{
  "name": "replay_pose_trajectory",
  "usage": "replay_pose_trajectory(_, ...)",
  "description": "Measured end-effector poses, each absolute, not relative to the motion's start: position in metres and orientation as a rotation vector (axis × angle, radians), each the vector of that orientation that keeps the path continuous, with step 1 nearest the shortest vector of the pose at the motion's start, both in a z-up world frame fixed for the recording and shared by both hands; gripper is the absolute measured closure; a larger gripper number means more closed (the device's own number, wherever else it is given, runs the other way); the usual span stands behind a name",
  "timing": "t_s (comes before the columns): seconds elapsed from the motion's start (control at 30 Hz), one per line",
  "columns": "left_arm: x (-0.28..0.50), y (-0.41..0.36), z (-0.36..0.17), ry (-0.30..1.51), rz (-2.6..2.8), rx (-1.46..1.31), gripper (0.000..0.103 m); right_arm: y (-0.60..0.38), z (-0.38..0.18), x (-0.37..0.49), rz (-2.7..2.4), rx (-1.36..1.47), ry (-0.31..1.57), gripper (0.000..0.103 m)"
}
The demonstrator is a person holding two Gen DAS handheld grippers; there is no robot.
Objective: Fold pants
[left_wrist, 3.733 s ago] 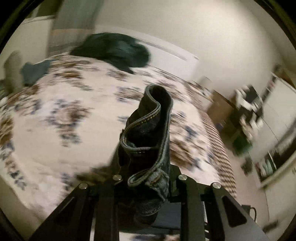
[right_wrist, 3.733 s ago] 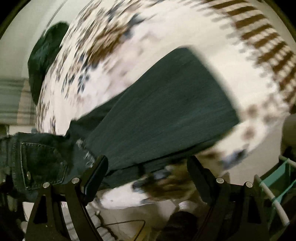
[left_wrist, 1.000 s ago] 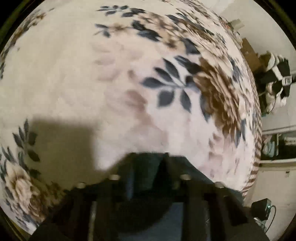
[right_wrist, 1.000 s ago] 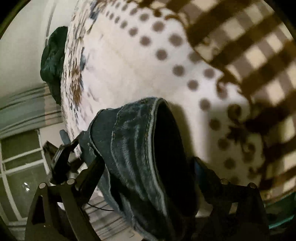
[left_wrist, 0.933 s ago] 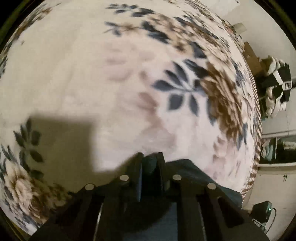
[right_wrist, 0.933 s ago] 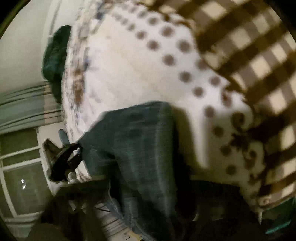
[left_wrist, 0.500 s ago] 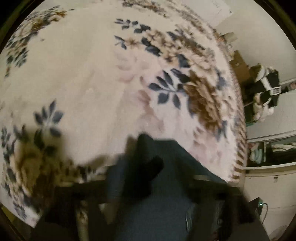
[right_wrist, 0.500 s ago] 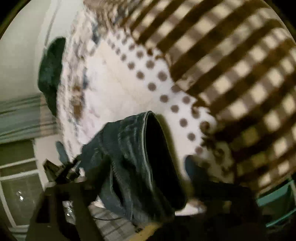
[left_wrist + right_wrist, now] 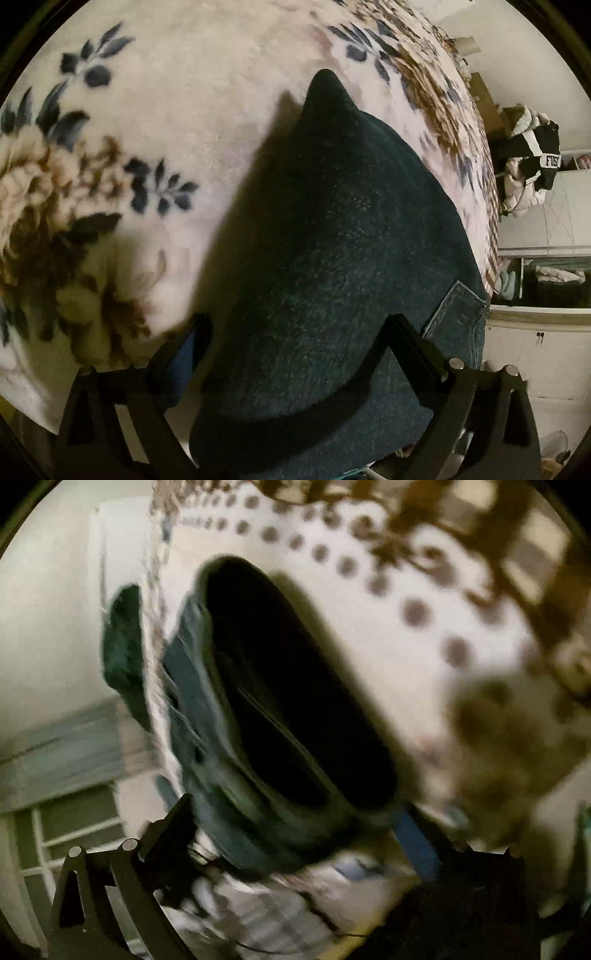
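Dark blue jeans (image 9: 332,258) lie folded on the floral blanket (image 9: 166,110), a back pocket showing at the right. My left gripper (image 9: 295,328) is open, its jaws spread wide just above the denim, holding nothing. In the blurred right wrist view the jeans (image 9: 280,720) show as a stacked fold with a dark upper layer. My right gripper (image 9: 295,812) is open, its jaws either side of the near end of the fold.
The blanket's checked and dotted border (image 9: 424,590) runs along the bed edge. A dark green garment (image 9: 122,650) lies at the far end of the bed. A chair with black-and-white clothes (image 9: 532,166) and white cabinets (image 9: 535,354) stand beyond the bed.
My left gripper has opened, let go of the jeans and drawn back, so the folded denim now lies free. My right gripper has opened too and shifted along the fold.
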State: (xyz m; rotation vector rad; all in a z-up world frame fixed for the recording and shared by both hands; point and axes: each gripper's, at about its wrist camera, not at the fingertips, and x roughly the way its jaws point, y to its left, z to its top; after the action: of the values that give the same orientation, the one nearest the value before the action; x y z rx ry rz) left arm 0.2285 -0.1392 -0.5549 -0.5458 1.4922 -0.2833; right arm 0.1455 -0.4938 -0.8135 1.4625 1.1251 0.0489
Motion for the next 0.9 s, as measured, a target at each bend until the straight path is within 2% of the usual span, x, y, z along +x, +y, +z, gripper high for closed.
replay_pose_trajectory(0.07, 0.230, -0.141, -0.555, 1.494, -0.285, -0.549, 0.005, -0.492, -0.811, 0.154, 0.089, 1.502, 1.045, 0.000)
replay_pose_trajectory(0.33, 0.228, -0.143, -0.558, 1.467, -0.290, -0.537, 0.005, -0.475, -0.821, 0.176, 0.064, 1.482, 1.049, 0.000)
replay_pose_trajectory(0.37, 0.230, -0.145, -0.556, 1.457, -0.298, -0.532, 0.007, -0.473, -0.819, 0.175, 0.056, 1.477, 1.037, 0.001)
replay_pose_trajectory(0.4, 0.229, -0.148, -0.553, 1.440, -0.320, -0.530, 0.026, -0.472, -0.818, 0.175, 0.045, 1.471, 1.029, 0.005)
replay_pose_trajectory(0.43, 0.229, -0.149, -0.551, 1.436, -0.318, -0.504, 0.031, -0.469, -0.817, 0.173, 0.019, 1.456, 1.033, 0.024)
replay_pose_trajectory(0.47, 0.228, -0.150, -0.546, 1.422, -0.321, -0.485, 0.045, -0.468, -0.817, 0.170, -0.007, 1.439, 1.036, 0.045)
replay_pose_trajectory(0.5, 0.227, -0.149, -0.544, 1.414, -0.325, -0.487, 0.059, -0.467, -0.815, 0.167, -0.011, 1.445, 1.017, 0.047)
replay_pose_trajectory(0.57, 0.224, -0.145, -0.536, 1.397, -0.338, -0.493, 0.073, -0.463, -0.809, 0.165, -0.027, 1.426, 1.014, 0.053)
replay_pose_trajectory(0.67, 0.222, -0.144, -0.519, 1.386, -0.343, -0.496, 0.080, -0.455, -0.797, 0.167, -0.038, 1.379, 1.019, 0.057)
replay_pose_trajectory(0.9, 0.225, -0.131, -0.459, 1.334, -0.345, -0.502, 0.081, -0.447, -0.759, 0.171, 0.010, 1.354, 1.017, 0.061)
